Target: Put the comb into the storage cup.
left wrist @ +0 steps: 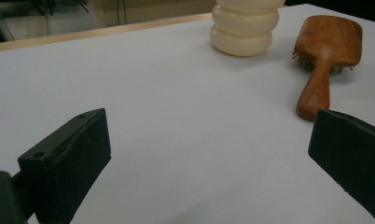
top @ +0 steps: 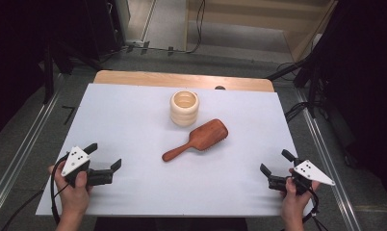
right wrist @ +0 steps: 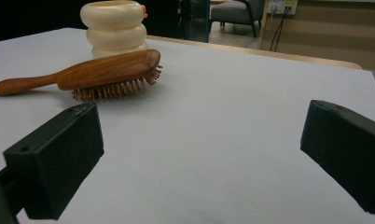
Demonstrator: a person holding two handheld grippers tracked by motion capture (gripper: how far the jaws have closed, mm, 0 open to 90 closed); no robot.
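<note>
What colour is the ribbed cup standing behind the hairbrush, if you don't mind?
The cup is cream, clearest in the right gripper view.

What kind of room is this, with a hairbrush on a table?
Probably a lab or studio for recording handling tasks, not a home. A white-covered wooden table stands on a grey floor amid black stands and trailing cables, and a person holds hand grippers, the left gripper and right gripper.

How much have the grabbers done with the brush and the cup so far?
Nothing looks done yet. The wooden hairbrush lies bristles down on the white table, beside the cream ringed cup. The left gripper and right gripper sit near the front corners, jaws wide open and empty. Reaching, grasping and moving are probably all left.
</note>
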